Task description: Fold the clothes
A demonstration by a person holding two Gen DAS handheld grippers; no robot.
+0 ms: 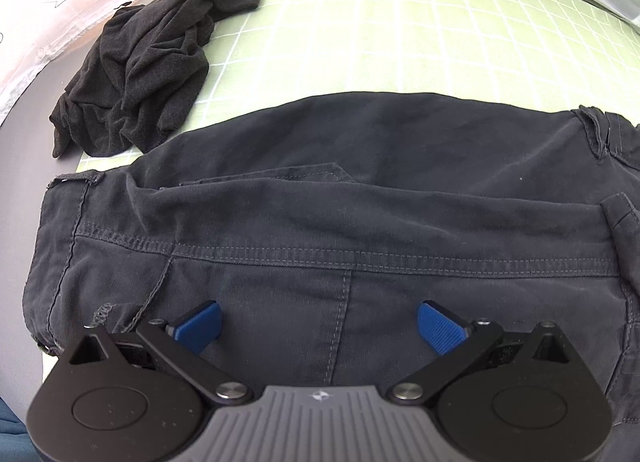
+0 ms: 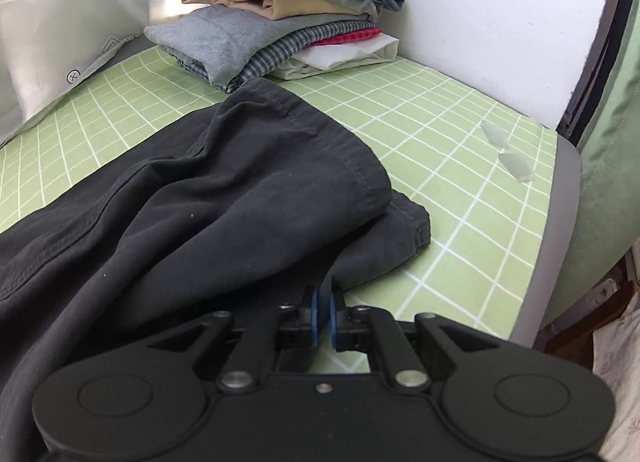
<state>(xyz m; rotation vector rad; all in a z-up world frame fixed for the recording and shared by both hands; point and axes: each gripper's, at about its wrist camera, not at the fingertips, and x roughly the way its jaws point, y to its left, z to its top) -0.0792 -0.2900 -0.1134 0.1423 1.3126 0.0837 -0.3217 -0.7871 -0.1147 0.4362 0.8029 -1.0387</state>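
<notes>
Left gripper [image 1: 318,326] spread wide over dark trousers [image 1: 340,222], right gripper [image 2: 323,316] pinched nearly closed at trouser edge, folded clothes stack [image 2: 280,22] beyond on green grid mat [image 2: 440,134]

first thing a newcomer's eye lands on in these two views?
The dark trousers spread across the green grid mat, filling most of both views. Next, the left gripper hovering wide open over the waist end, and the right gripper nearly shut at the edge of the leg ends. Then the stack of folded clothes in the mat's far corner against the white wall, and a crumpled black garment at the mat's left edge.
</notes>
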